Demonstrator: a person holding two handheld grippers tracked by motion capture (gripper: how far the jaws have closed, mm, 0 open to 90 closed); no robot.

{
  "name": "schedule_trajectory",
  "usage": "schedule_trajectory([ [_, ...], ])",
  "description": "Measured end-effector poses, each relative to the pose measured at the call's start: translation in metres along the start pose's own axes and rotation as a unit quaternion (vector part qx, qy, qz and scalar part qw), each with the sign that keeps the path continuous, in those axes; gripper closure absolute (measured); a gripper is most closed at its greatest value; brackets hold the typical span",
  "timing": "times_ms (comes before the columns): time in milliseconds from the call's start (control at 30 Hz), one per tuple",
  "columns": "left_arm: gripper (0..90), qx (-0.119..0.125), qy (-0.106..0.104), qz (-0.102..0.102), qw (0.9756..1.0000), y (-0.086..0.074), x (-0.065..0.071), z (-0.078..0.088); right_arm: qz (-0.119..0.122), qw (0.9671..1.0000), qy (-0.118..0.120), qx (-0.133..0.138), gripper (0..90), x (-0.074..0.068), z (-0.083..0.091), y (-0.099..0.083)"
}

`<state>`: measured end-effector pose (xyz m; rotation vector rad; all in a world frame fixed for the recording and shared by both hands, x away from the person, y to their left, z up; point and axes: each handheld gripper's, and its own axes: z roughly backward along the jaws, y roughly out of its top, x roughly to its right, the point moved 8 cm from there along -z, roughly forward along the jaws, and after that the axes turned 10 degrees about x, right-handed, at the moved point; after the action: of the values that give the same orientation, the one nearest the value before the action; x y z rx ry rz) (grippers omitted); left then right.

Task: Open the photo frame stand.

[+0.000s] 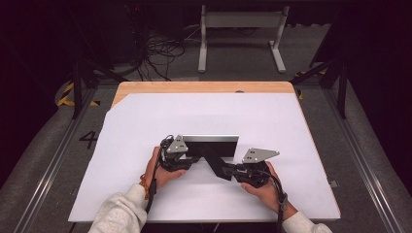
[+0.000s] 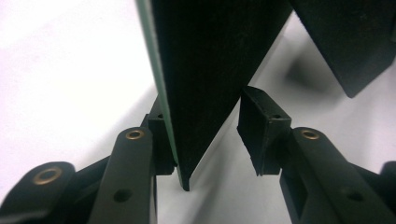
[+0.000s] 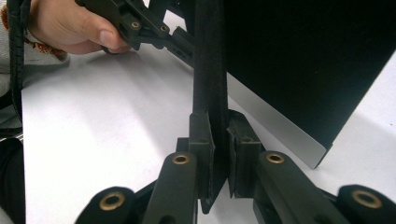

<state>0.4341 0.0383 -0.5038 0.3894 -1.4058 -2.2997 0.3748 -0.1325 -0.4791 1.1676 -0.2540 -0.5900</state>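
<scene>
Standing near the front of the white table (image 1: 291,145), a flat device (image 1: 210,139) with a silver edge is propped up, and a black cover flap (image 1: 216,162) hangs off it toward the person. It looks like a tablet in a folding case, though I can't be sure.

Right gripper (image 1: 232,171): its jaws are nearly closed and its pads squeeze the black cover flap (image 3: 211,93) between them. The grip looks tight in the right gripper view.

Left gripper (image 1: 183,158): its jaws stand about half open around the left edge of the flat device (image 2: 210,70). One pad (image 2: 161,140) is right against the panel with the green edge. The other pad (image 2: 261,130) stands off it with a gap. So this gripper does not hold the panel yet.

What could go wrong? I think the flat device could tip over, because one side is only leaning on a pad and not pinched. If the right hand (image 1: 265,187) pulls the flap hard, the whole thing could slide on the smooth white table or fall flat. The flap is thin and soft, so it could also slip out of the pads or bend the wrong way. Closing the left jaws first would make it safer.
</scene>
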Motion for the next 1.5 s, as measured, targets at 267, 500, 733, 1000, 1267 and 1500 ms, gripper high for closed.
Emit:
schedule_trajectory([
  [267,58.2,-0.001,0.019,-0.020,0.9996,0.001,-0.002,-0.003,0.000,1.0000,-0.005,-0.002,83.5,0.003,-0.001,-0.001],
  [500,58.7,0.003,0.035,-0.027,0.9990,0.003,-0.004,-0.008,0.002,0.9999,-0.015,-0.004,83.3,0.005,0.001,-0.001],
  [733,60.4,0.006,0.030,-0.023,0.9993,0.003,-0.003,-0.007,0.008,0.9996,-0.025,-0.007,82.5,0.010,0.001,-0.003],
  [1000,65.4,0.023,0.011,-0.020,0.9995,0.007,-0.003,0.003,0.019,0.9992,-0.032,-0.015,82.1,0.010,0.003,-0.005],
  [1267,63.3,0.057,0.002,-0.020,0.9981,0.015,-0.002,0.018,0.023,0.9991,-0.031,-0.017,82.5,0.010,0.006,-0.007],
  [1500,63.4,0.066,-0.006,-0.023,0.9975,0.017,0.000,0.026,0.028,0.9989,-0.034,-0.018,82.9,0.010,0.010,-0.008],
])
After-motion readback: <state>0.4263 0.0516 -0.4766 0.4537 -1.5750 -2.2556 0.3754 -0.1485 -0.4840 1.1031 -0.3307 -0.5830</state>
